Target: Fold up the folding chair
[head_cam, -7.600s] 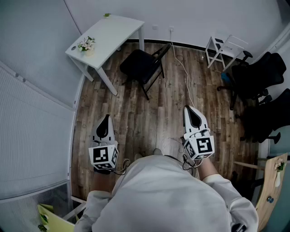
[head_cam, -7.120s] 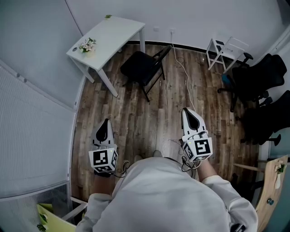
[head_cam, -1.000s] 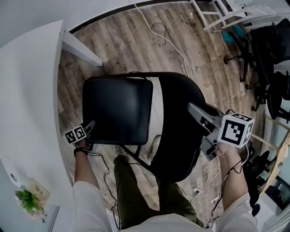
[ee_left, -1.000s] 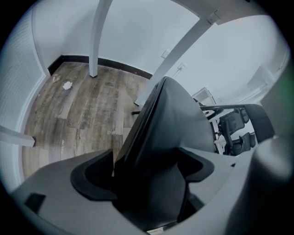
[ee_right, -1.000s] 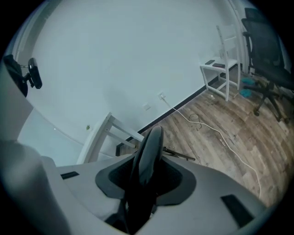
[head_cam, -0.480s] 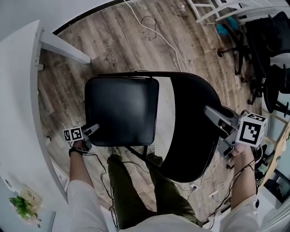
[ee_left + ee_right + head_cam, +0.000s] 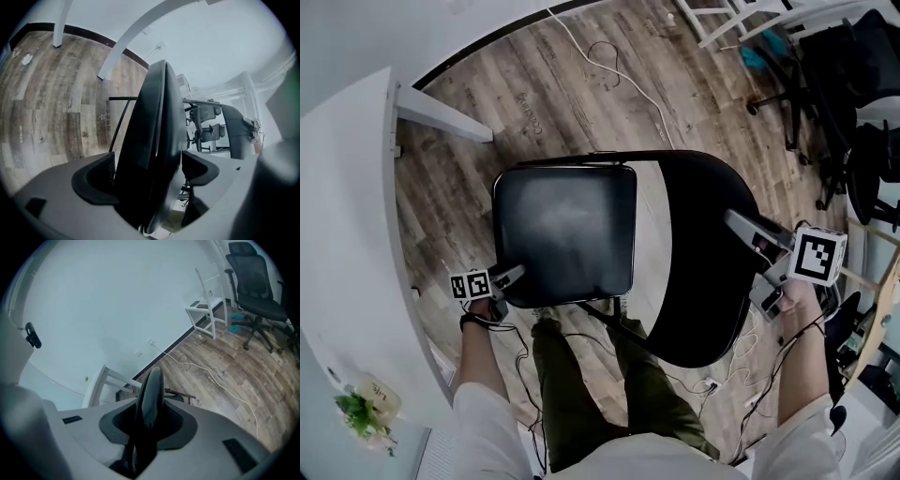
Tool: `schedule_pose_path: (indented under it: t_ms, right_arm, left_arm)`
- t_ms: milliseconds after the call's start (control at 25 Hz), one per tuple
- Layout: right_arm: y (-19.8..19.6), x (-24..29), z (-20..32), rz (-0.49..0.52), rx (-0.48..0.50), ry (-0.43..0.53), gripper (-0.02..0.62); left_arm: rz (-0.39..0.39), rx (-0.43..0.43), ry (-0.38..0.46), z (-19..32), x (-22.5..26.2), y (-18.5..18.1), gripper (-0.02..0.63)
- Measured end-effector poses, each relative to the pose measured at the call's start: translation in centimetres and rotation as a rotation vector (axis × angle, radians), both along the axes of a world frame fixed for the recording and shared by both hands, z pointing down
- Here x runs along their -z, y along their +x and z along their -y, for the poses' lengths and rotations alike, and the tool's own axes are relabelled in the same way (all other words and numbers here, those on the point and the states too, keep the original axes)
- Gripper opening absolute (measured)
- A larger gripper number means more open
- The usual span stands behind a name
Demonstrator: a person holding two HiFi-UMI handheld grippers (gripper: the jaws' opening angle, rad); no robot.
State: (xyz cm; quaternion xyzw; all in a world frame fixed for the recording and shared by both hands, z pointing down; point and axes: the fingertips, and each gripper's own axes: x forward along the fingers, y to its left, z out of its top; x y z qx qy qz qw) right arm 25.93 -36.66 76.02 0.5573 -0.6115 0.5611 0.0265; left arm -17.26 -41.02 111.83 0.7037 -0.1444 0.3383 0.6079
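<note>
My left tool (image 7: 517, 274) on chair seat (image 7: 567, 225) corner; right tool (image 7: 734, 221), jaws just closing, on backrest (image 7: 703, 272) edge.

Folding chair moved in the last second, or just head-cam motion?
Yes. The folding chair shifted right in the head view, away from the white table: more floor shows between seat and table edge.

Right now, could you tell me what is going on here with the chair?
A person stands over a black folding chair beside a white table. The left gripper clamps a corner of the seat. The right gripper, whose jaws have just been closing, pinches the edge of the backrest. The chair is not yet folded: the seat lies open.
</note>
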Motion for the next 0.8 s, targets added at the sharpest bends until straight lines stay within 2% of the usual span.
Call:
schedule_pose_path:
  t_ms: [320, 440, 560, 800]
  right_arm:
    - [0.7, 4.7, -0.6, 0.032, -0.001, 0.027, 0.090]
    - [1.2, 5.7, -1.5, 0.020, -0.040, -0.024, 0.087]
    - [2.1, 6.7, -2.4, -0.038, -0.064, -0.086, 0.087]
    - [2.4, 9.1, -3.0, -0.077, -0.069, -0.119, 0.087]
  left_arm:
    - [-0.033, -0.088, 0.031, -3.9, 8.0, 4.5, 0.448]
    - [-0.052, -0.127, 0.042, -5.5, 11.0, 6.1, 0.448]
    - [-0.076, -0.151, 0.049, -6.9, 13.9, 7.9, 0.449]
    - [-0.104, -0.190, 0.059, -9.7, 18.9, 11.6, 0.448]
